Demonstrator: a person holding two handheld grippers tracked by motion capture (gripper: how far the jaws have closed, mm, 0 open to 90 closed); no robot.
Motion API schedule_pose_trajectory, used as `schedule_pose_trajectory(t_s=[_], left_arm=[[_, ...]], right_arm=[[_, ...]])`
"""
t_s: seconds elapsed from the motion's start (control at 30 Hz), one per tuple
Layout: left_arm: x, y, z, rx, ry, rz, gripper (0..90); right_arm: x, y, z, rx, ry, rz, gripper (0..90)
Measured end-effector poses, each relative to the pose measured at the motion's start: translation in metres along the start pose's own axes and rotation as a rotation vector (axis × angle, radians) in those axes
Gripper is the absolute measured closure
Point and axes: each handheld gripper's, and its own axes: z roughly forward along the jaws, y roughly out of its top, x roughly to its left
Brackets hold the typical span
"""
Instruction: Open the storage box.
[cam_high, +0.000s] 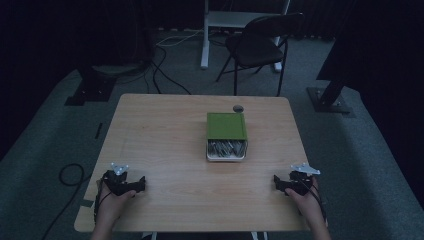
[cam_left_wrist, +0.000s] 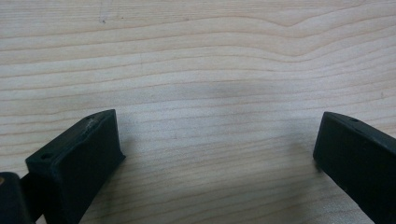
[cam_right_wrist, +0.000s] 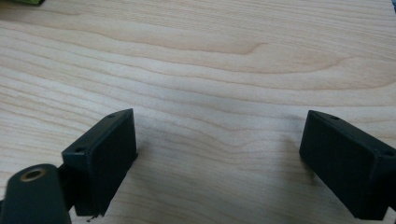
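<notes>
A: Where does the left gripper (cam_high: 131, 186) sit?

B: At the near left corner of the tabletop (cam_high: 165, 130), held in a hand (cam_high: 112, 207). Its jaws stand wide apart over bare wood, nothing between them.

A: And the right gripper (cam_high: 285, 184)?

B: At the near right edge, in the other hand (cam_high: 310, 206). Its jaws are spread too, gripping nothing.

A: What lies ahead of them?

B: A green-lidded box (cam_high: 227, 135), forward of both grippers and between them, well apart from each. Its near end is uncovered and shows greyish contents too dim to identify. A small dark round object (cam_high: 238, 108) sits just beyond the box.
</notes>
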Motion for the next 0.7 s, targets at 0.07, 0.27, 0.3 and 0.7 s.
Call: schedule_pose_trajectory(t_s=[0.07, 0.27, 0.3, 0.7], left_arm=[[0.000, 0.000, 0.000, 0.000, -0.003, 0.009, 1.5], [-0.009, 0.000, 0.000, -0.001, -0.046, 0.062, 1.5], [-0.009, 0.000, 0.000, -0.001, -0.046, 0.062, 1.5], [-0.038, 0.009, 0.003, -0.053, -0.119, 0.206, 1.5]], right_arm=[[0.000, 0.000, 0.000, 0.000, 0.000, 0.000, 10.6], [0.000, 0.000, 0.000, 0.000, 0.000, -0.002, 10.6], [0.000, 0.000, 0.000, 0.000, 0.000, -0.002, 10.6], [0.000, 0.000, 0.000, 0.000, 0.000, -0.001, 10.6]])
